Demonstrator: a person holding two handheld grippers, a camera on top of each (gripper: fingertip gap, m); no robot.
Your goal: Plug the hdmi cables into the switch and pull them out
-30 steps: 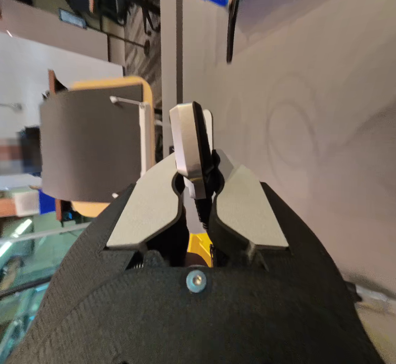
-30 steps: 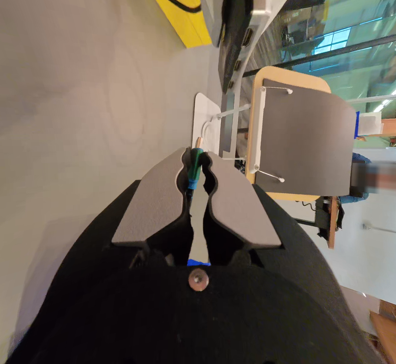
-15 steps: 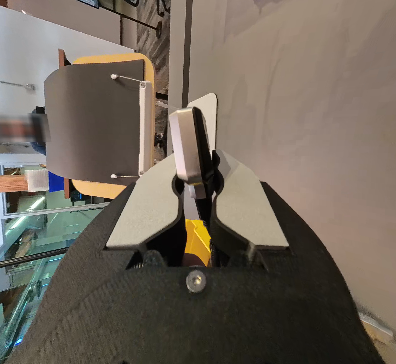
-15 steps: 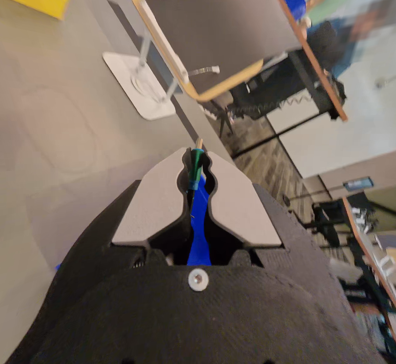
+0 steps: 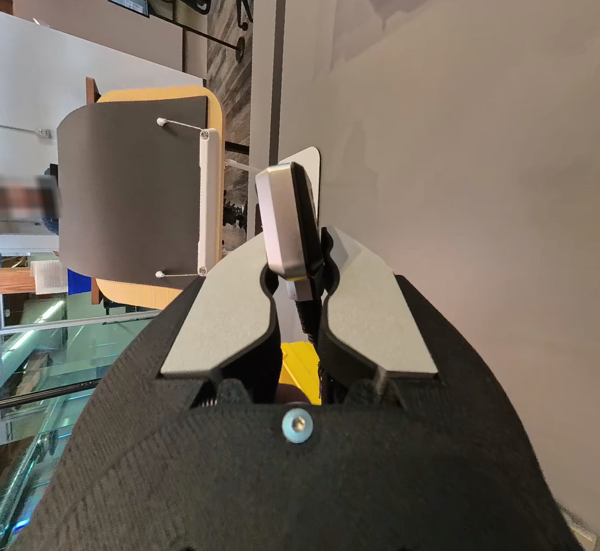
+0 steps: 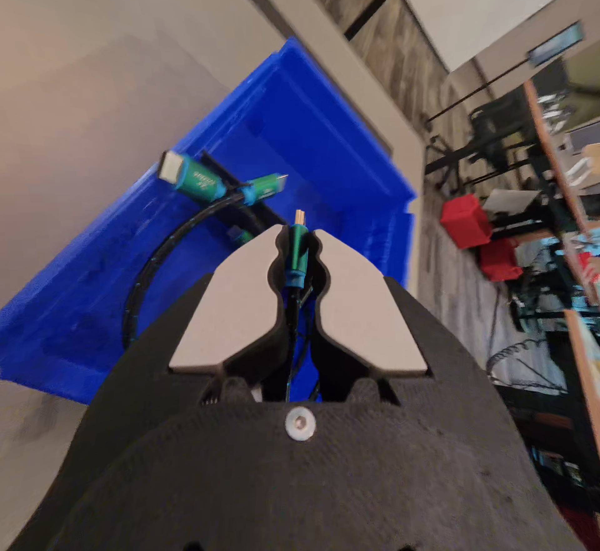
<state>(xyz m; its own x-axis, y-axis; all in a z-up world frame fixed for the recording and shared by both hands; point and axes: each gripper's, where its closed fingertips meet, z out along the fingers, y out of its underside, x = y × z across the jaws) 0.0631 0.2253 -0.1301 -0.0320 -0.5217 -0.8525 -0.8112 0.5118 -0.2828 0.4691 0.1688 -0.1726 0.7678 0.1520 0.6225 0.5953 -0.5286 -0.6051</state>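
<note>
The left gripper (image 5: pixel 300 270) pinches a flat silver-and-black HDMI switch (image 5: pixel 287 222) with a black braided lead, held above the grey tabletop (image 5: pixel 454 178). The right gripper (image 6: pixel 297 248) is pressed onto a green metal HDMI cable plug (image 6: pixel 297 254), gold tip pointing away, over a blue plastic bin (image 6: pixel 292 132) where two more green-ended cables (image 6: pixel 198 180) lie.

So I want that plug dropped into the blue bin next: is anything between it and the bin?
Nothing visible. The right gripper holds the plug above the bin; other cables lie inside.
</note>
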